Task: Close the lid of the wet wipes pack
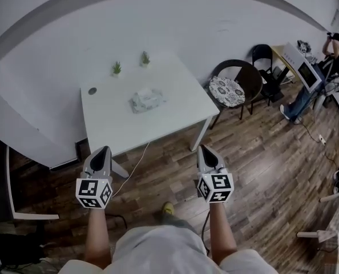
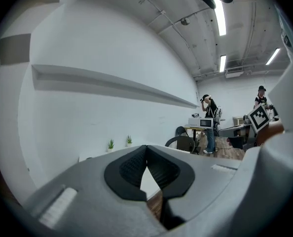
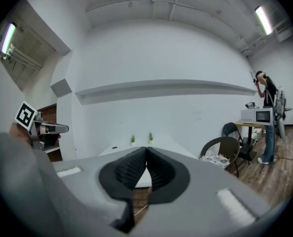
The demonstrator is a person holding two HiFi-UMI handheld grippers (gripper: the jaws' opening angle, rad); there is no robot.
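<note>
A pale wet wipes pack (image 1: 146,100) lies near the middle of the white table (image 1: 175,76) in the head view; whether its lid is up I cannot tell. My left gripper (image 1: 104,151) is held in front of the table's near left edge, short of the pack. My right gripper (image 1: 203,149) hangs over the wooden floor near the table's right front leg. Both point toward the table. In the left gripper view the left gripper (image 2: 146,149) has its black pads touching, with nothing between them. In the right gripper view the right gripper (image 3: 146,150) is likewise shut and empty. The pack is hidden in both gripper views.
Two small green plants (image 1: 117,68) (image 1: 145,57) stand at the table's far edge, by a round hole (image 1: 92,91). A dark chair with a patterned cushion (image 1: 227,90) stands right of the table. A person (image 1: 323,79) stands by a desk far right. A cable (image 1: 132,167) runs over the floor.
</note>
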